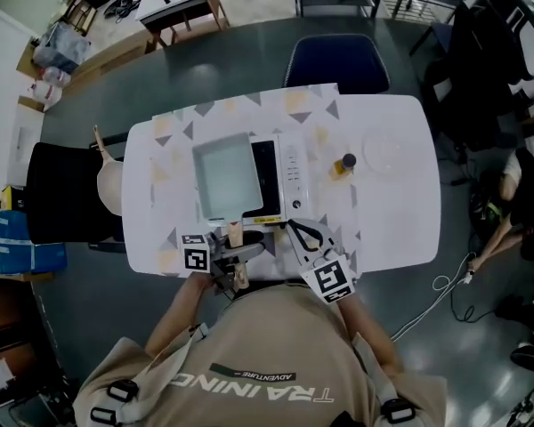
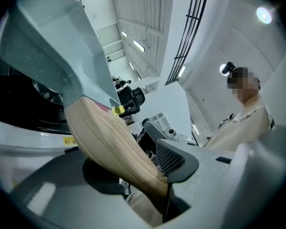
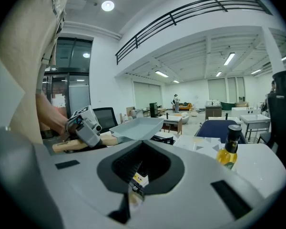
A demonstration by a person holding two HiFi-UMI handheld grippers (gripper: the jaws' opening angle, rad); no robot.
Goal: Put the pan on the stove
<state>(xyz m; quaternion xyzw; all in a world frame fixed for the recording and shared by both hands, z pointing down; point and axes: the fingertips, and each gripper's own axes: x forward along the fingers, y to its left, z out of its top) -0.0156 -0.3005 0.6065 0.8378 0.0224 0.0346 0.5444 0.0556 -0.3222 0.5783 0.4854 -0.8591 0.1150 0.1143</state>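
Left gripper [image 2: 133, 171] jaws are clamped on the pan's wooden handle [image 2: 107, 144], and the pan [image 1: 224, 181] is over the stove [image 1: 289, 172]. I'd keep it level and centred while lowering. Right gripper [image 3: 133, 187] jaws are together and empty.

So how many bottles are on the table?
1. The bottle stands on the table, just right of the stove. None seem hidden.

Square grey pan [image 1: 224, 178], seemingly over stove [image 1: 290, 181]
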